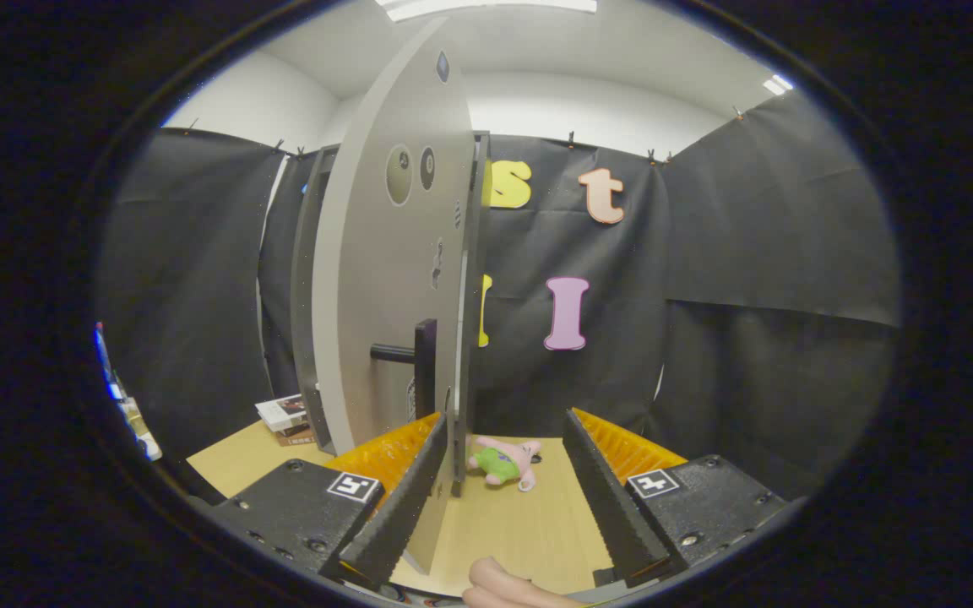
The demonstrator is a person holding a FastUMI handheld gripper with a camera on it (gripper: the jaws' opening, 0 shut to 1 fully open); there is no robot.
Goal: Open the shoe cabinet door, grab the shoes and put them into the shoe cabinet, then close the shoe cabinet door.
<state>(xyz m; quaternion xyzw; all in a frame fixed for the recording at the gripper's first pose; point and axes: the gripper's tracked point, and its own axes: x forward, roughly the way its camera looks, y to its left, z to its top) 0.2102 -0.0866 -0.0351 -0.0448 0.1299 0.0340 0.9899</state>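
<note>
The grey shoe cabinet door [385, 287] stands swung out towards me, almost edge-on. Its black handle [406, 355] sticks out from the face just above my left finger. My gripper [506, 420] is open. The door's lower edge comes down between the fingers, right against the inner side of the left finger [402, 498]. The right finger [605, 490] is apart from the door with bare table in front of it. The dark cabinet frame [307, 295] shows behind the door on the left.
A pink and green plush toy [505, 462] lies on the wooden table [537, 523] just beyond the fingers. A stack of books [288, 418] sits at the cabinet's left foot. Part of a person's hand [499, 583] shows below the fingers.
</note>
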